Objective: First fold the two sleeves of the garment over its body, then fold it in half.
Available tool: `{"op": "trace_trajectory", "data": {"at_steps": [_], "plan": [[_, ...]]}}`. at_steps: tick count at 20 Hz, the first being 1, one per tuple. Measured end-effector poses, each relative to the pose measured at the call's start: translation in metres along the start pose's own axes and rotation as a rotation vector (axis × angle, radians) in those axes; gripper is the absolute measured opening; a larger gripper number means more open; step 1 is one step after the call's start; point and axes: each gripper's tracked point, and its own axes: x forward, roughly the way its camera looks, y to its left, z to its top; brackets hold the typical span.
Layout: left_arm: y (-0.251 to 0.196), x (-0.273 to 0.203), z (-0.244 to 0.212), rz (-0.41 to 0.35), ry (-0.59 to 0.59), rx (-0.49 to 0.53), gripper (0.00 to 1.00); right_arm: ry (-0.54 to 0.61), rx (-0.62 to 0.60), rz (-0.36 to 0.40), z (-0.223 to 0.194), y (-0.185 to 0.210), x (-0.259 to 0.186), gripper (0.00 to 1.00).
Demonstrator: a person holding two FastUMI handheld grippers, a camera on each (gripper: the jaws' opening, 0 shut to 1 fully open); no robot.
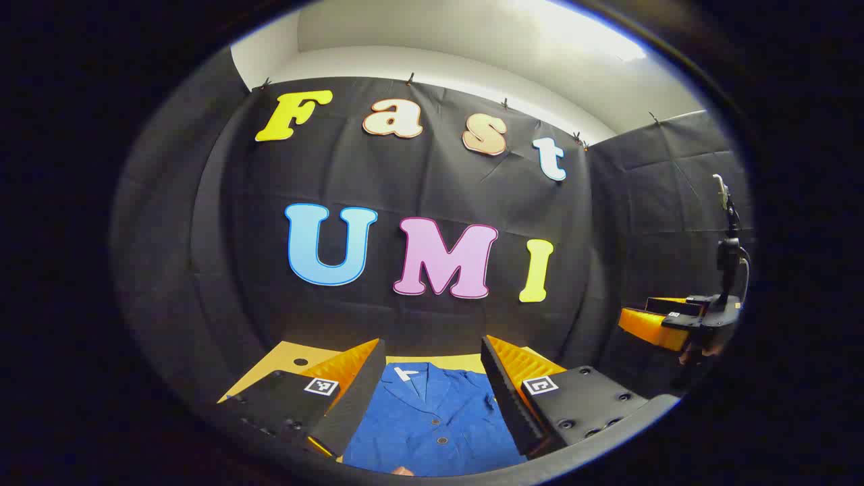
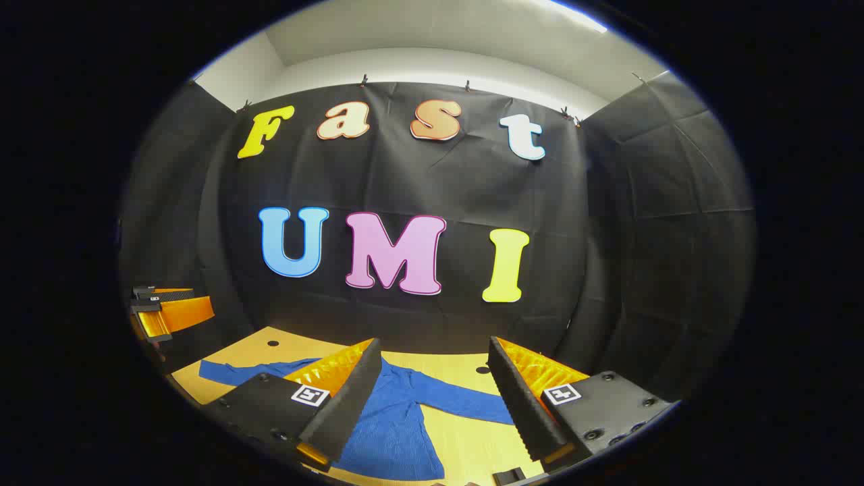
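**Colours on the booth table**

The plain blue button-front garment (image 1: 432, 418) is one even mid blue with no print; its small round buttons (image 1: 442, 440) are dark, and a white tag (image 1: 403, 373) sits inside the collar. In the right gripper view the same blue garment (image 2: 395, 432) spreads its sleeves over the pale yellow-tan wooden table (image 2: 466, 445), which carries a few small dark round holes (image 2: 273, 343). The black cloth wall (image 2: 641, 236) behind is matt and creased, and the ceiling (image 2: 432, 40) above it is white.

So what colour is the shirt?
Blue; the shirt shows best in the left gripper view.
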Motion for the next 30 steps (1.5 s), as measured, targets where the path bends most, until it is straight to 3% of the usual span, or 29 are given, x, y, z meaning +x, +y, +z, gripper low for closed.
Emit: {"op": "trace_trajectory", "data": {"at_steps": [1, 6, 12, 13, 22, 30], "plan": [[0.001, -0.001, 0.000, 0.008, -0.001, 0.013, 0.83, 0.003, -0.006, 0.003, -0.001, 0.001, -0.001, 0.95], [0.014, -0.009, -0.011, 0.044, 0.040, 0.014, 0.80, 0.016, 0.003, 0.035, -0.003, 0.014, 0.002, 0.99], [0.029, -0.015, -0.019, 0.083, 0.052, 0.038, 0.80, 0.033, 0.004, 0.050, -0.010, 0.024, 0.004, 0.96], [0.029, -0.015, -0.020, 0.084, 0.054, 0.027, 0.80, 0.037, 0.004, 0.050, -0.011, 0.024, 0.005, 0.99], [0.019, -0.005, -0.025, 0.068, 0.059, 0.013, 0.81, 0.062, 0.025, 0.006, -0.015, 0.005, 0.006, 0.95], [0.018, -0.006, -0.030, 0.070, 0.061, -0.001, 0.81, 0.055, 0.056, -0.030, -0.007, -0.012, 0.004, 0.99]]}}
